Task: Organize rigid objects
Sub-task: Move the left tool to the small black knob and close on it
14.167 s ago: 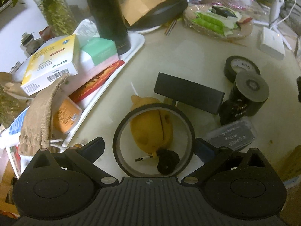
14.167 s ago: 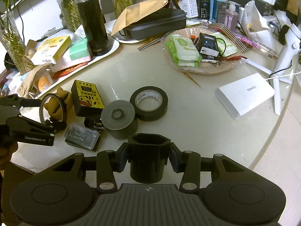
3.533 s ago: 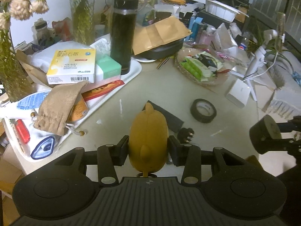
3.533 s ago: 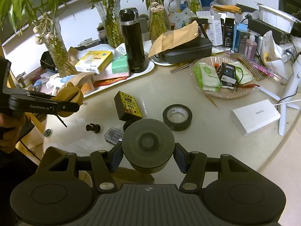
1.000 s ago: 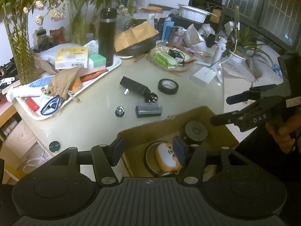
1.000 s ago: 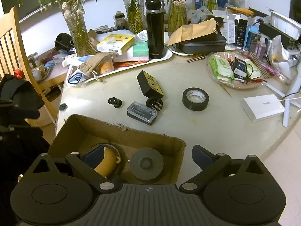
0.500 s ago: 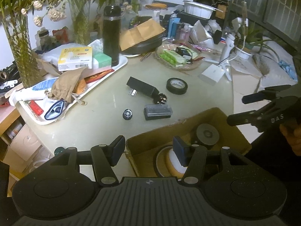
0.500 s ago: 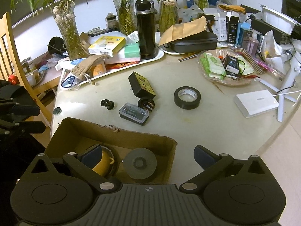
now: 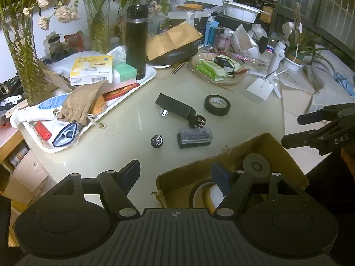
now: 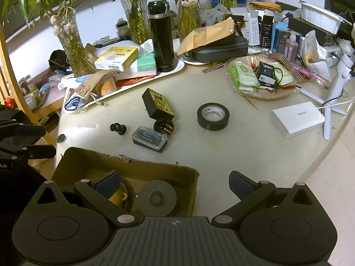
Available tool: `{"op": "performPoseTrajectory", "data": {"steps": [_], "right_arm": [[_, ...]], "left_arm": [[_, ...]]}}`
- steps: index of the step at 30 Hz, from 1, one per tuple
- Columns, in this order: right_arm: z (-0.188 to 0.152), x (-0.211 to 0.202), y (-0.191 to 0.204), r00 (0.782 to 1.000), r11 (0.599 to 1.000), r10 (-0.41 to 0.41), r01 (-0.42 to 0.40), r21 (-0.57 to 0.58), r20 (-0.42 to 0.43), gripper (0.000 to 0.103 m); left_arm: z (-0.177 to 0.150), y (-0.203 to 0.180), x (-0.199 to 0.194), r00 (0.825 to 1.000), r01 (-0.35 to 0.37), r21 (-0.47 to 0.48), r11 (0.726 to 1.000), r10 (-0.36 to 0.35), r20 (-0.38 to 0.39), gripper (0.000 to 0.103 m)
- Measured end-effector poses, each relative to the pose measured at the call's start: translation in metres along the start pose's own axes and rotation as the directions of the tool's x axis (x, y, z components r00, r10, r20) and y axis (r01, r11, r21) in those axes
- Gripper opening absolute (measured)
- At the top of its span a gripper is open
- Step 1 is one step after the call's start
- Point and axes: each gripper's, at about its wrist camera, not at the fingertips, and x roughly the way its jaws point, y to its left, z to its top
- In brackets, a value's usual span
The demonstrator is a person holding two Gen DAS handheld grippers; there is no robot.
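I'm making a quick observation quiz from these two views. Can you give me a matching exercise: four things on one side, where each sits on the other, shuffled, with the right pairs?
Things:
1. grey disc
2. black tape roll
3. black flask
4. green packets

Places:
A. upright on the white tray
B. in the shallow basket
C. inside the cardboard box
D. flat on the bare tabletop

Pairs: 1-C, 2-D, 3-A, 4-B
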Motion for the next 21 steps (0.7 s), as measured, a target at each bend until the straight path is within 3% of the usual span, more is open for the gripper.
{"op": "performPoseTrajectory", "data": {"steps": [21], "right_arm": [[0.006, 0.013, -0.018, 1.0, 0.999, -0.028, 0.028, 0.046, -0.004, 0.103]], "left_arm": [[0.014, 0.005, 0.028, 1.0, 0.008, 0.041, 0.999, -0.008, 0.0, 0.07]]}}
